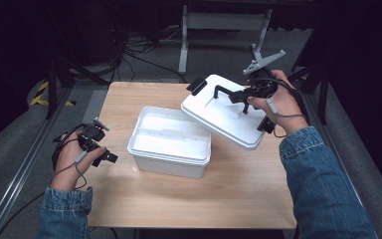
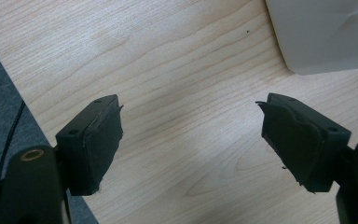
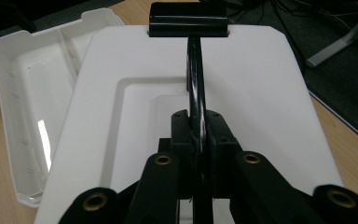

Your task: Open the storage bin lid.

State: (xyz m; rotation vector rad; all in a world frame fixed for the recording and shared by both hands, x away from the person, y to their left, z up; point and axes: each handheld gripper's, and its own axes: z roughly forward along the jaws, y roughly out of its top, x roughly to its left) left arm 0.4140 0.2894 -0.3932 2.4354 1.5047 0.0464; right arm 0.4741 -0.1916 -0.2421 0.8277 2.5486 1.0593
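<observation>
A white plastic box (image 1: 170,140) stands open in the middle of the wooden table (image 1: 238,189), and its inside looks empty. Its white lid (image 1: 224,110) hangs tilted in the air to the right of the box, one edge over the box's rim. My right gripper (image 1: 242,97) is shut on the lid's black handle (image 3: 196,74); a black latch (image 3: 188,19) sits at the lid's far edge. My left gripper (image 1: 105,152) rests open at the table's left edge, nothing between its fingers (image 2: 91,144). A corner of the box (image 2: 326,32) lies ahead of it.
Beyond the table stand a grey metal frame (image 1: 224,25) and loose cables on the floor (image 1: 139,50). Yellow-black tape (image 1: 42,94) marks the floor at the left. Bare wood lies in front of the box and along the table's near edge.
</observation>
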